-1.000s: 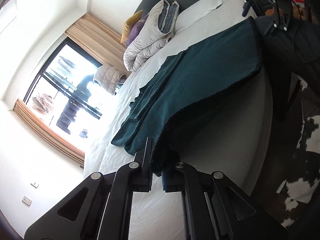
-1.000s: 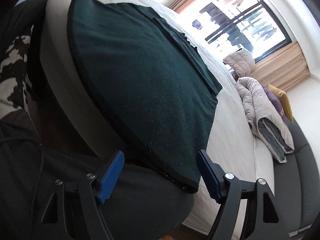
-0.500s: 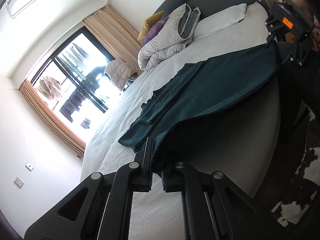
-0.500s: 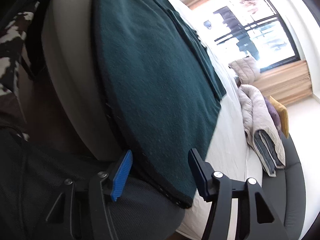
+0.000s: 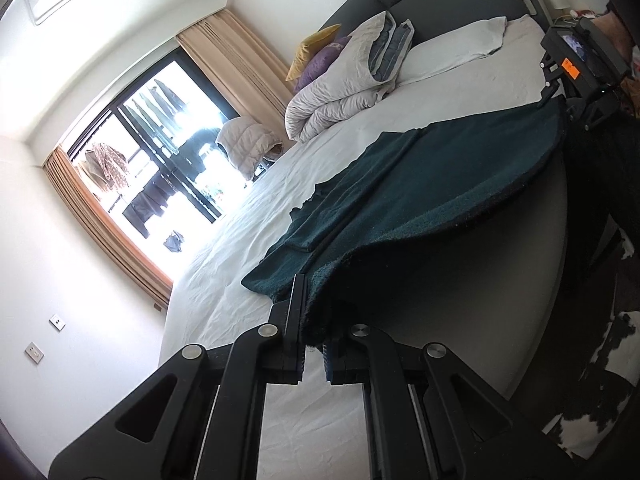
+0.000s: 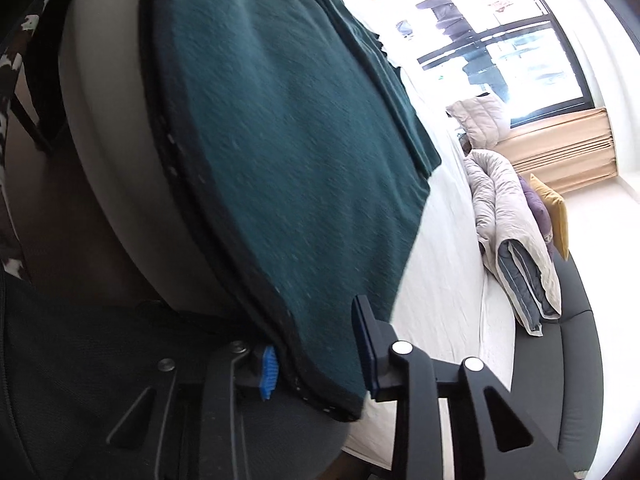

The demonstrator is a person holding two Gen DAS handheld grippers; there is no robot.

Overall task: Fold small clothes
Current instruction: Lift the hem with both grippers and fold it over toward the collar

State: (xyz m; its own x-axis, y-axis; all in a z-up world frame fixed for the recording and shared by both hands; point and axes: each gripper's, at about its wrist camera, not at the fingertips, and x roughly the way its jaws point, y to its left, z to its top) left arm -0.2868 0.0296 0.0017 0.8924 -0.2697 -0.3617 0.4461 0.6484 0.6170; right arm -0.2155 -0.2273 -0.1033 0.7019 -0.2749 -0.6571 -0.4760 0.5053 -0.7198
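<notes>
Judging by its nap and the way it sags, the dark green garment point(image 5: 460, 184) is soft, limp knit or fleece with a black bound hem: light, not slippery, not fragile, but sure to droop and drag wherever it is unsupported. It lies spread flat on the white bed point(image 5: 256, 280), its near edge hanging over the mattress rim toward both tongs.

The left tongs point(image 5: 314, 336) are pressed together on one near corner of the cloth, which rises in a small tent straight ahead of them. Seen from that camera, the right tongs point(image 5: 576, 92) sit far off at the other end of the same hem.

In the right wrist view the right tongs point(image 6: 316, 364) are closing with the other hem corner between the blue pads point(image 6: 267, 372). The pads do not yet look pressed on the cloth, though the view is blurred.

A hold on the stitched hem at each corner looks the best choice, since the binding is thicker and should resist slipping. Lifting both corners evenly should keep the edge taut; a single-layer pinch away from the hem would likely stretch or slide. A folded duvet point(image 6: 516, 240) lies well beyond the right tongs.
</notes>
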